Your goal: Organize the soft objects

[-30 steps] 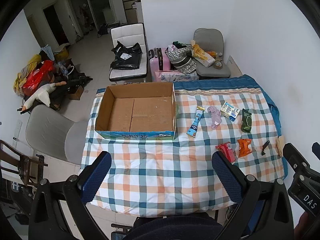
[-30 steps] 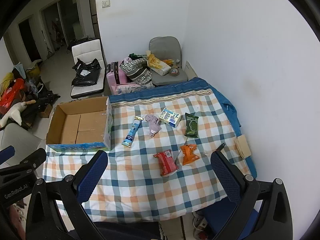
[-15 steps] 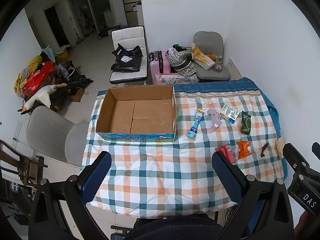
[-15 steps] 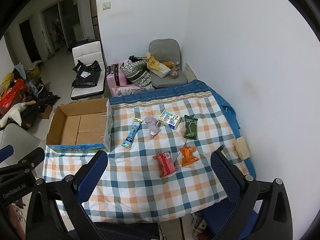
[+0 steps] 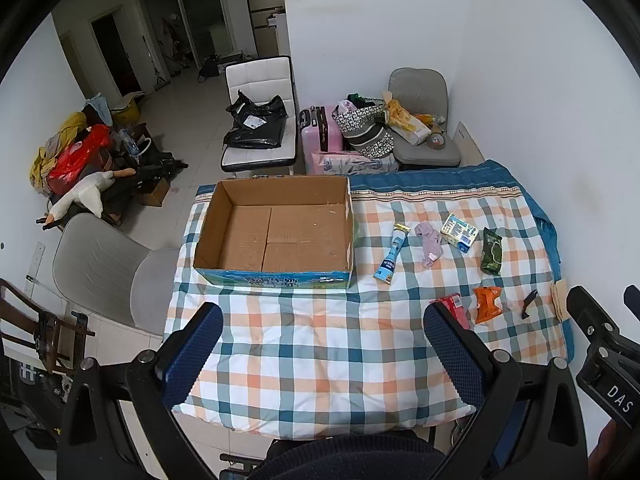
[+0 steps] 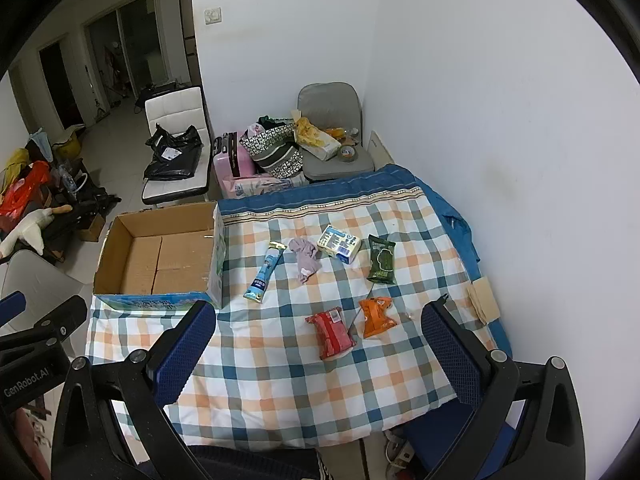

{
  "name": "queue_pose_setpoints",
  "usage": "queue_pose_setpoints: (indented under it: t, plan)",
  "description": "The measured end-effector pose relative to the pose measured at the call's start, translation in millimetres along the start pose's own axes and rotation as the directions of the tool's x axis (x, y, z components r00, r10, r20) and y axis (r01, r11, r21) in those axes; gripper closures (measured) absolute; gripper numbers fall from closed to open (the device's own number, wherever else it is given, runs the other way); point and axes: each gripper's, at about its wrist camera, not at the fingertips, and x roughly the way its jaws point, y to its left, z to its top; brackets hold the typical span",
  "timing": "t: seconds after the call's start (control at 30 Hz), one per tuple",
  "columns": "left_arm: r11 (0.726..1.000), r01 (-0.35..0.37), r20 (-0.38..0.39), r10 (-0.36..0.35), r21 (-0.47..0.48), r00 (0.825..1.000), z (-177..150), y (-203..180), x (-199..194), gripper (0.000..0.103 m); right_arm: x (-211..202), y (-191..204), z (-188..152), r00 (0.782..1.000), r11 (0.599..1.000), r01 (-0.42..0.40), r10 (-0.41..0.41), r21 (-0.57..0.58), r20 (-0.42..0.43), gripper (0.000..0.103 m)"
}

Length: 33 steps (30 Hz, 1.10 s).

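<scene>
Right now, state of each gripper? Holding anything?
Left gripper: open, holding nothing, above the table.
Right gripper: open, holding nothing, above the table.

A lived-in home, seemingly a flat's main room used partly for storage. The bench (image 5: pixel 320 344) is spread with a checked quilt. Beyond its far edge stand a pink suitcase (image 5: pixel 320 136), a grey chair (image 5: pixel 424 120) heaped with bags, and a white chair (image 5: pixel 260 120) holding a black bag. Left of the bench, clothes, bags and a plush goose (image 5: pixel 86 192) clutter the tiled floor (image 5: pixel 188 120) before glass doors.
</scene>
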Motion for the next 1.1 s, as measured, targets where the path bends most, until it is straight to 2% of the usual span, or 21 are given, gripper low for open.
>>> queue_pose_setpoints:
  t: [0.4, 0.43, 0.5, 0.73, 1.1]
  plan:
    - [1.0, -0.003, 0.006, 0.003, 0.001, 1.0, -3, 0, -1, 0.0, -1, 1, 2, 1.0, 1.0, -0.002, 0.002, 0.0, 0.004, 0.0]
    - [1.0, -0.003, 0.006, 0.003, -0.001, 1.0, 9, 1, -9, 0.0, -1, 0, 1, 1.0, 1.0, -0.003, 0.003, 0.0, 0.004, 0.0]
    - [1.0, -0.004, 0.008, 0.004, -0.001, 1.0, 14, 1, -10, 0.0, 0, 2, 6, 1.0, 1.0, -0.005, 0.005, -0.001, 0.005, 0.0]
    - [1.0, -0.002, 0.013, 0.002, 0.0, 1.0, 14, 1, -10, 0.0, -7, 8, 20, 1.0, 1.0, -0.008, 0.008, -0.006, 0.011, 0.0]
    - [1.0, -0.001, 0.015, 0.001, -0.001, 1.0, 23, 5, -14, 0.0, -9, 6, 17, 1.0, 1.0, -0.01, 0.01, -0.004, 0.014, 0.0]
